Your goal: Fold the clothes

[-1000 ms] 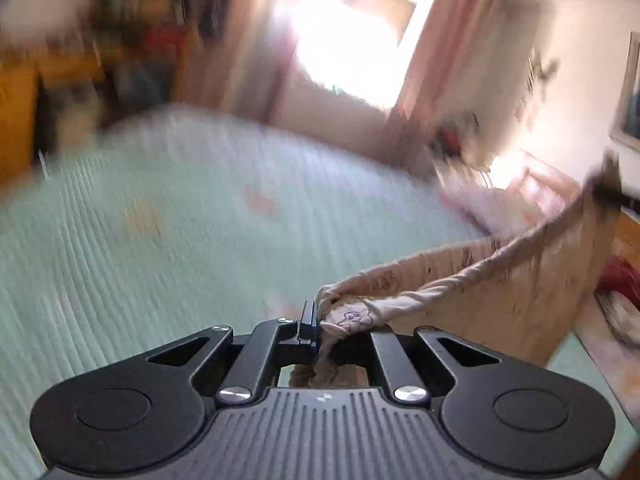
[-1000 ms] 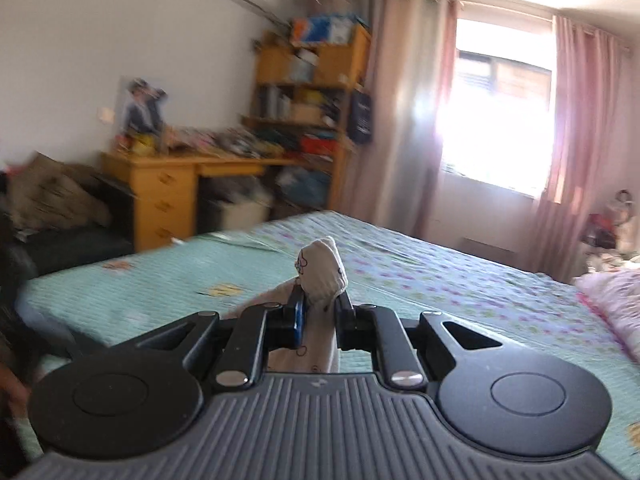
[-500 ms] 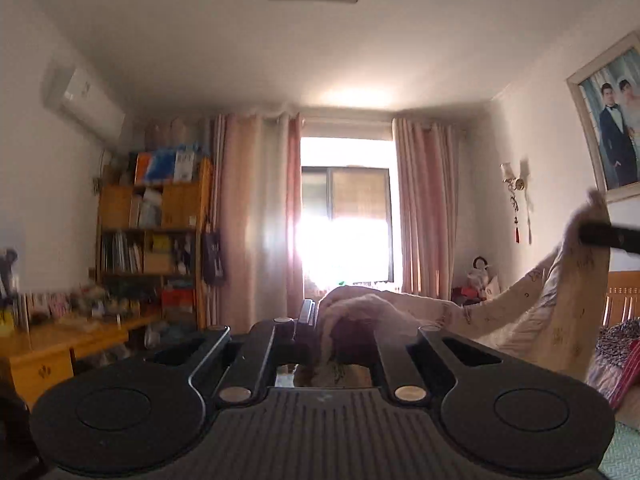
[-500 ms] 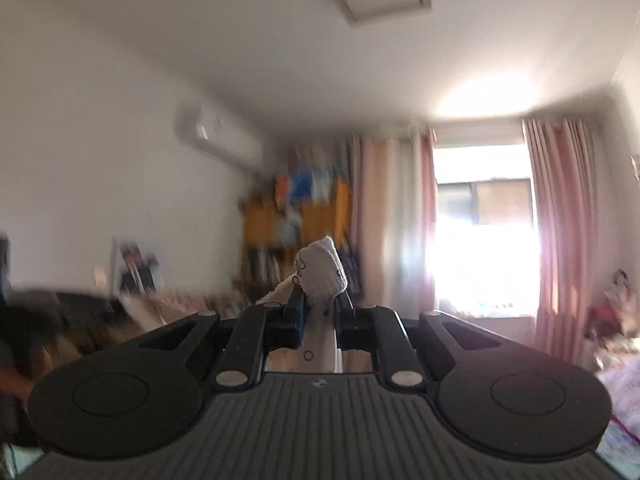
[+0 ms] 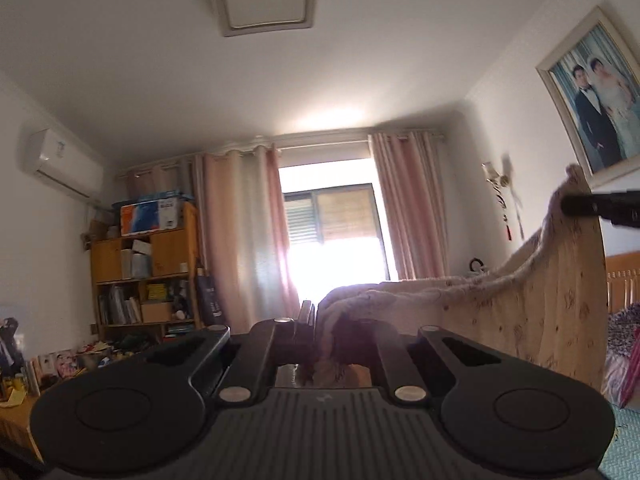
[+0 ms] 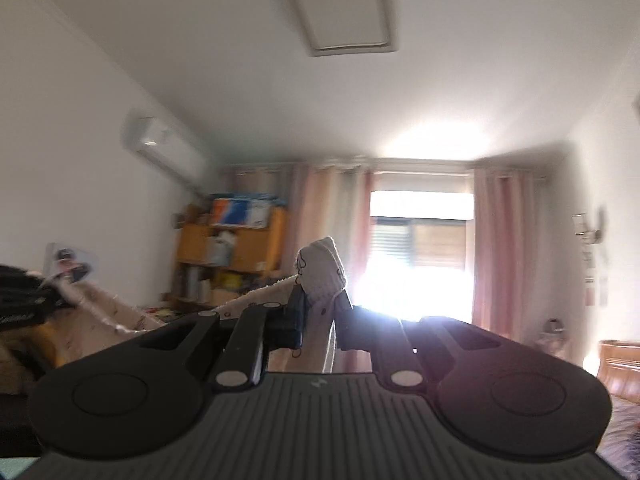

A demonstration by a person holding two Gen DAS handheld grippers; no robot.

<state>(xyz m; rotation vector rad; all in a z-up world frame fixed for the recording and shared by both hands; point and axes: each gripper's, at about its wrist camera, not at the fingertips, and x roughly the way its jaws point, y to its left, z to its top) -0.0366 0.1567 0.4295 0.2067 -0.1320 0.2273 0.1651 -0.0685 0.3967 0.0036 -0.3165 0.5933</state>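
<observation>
A beige garment (image 5: 532, 300) with small dark prints hangs stretched in the air between my two grippers. My left gripper (image 5: 326, 334) is shut on one bunched corner of it. In the left wrist view the cloth runs up and right to the other gripper's black fingers (image 5: 600, 206) at the right edge. My right gripper (image 6: 320, 316) is shut on the other corner, whose white tip (image 6: 322, 276) pokes up between the jaws. In the right wrist view the garment (image 6: 132, 320) runs left to the left gripper (image 6: 24, 300). Both cameras point up towards the ceiling.
A bright window (image 5: 340, 248) with pink curtains is straight ahead. A wooden bookshelf (image 5: 148, 272) and cluttered desk stand at the left under an air conditioner (image 5: 60, 164). A framed photo (image 5: 596, 100) hangs at the right over a wooden headboard (image 5: 622, 280). A strip of green bedspread (image 5: 624, 440) shows at the lower right.
Both grippers have lifted and tilted upward with the garment. The bed has dropped out of view and the ceiling fills both views. The cloth stays stretched between the grippers.
</observation>
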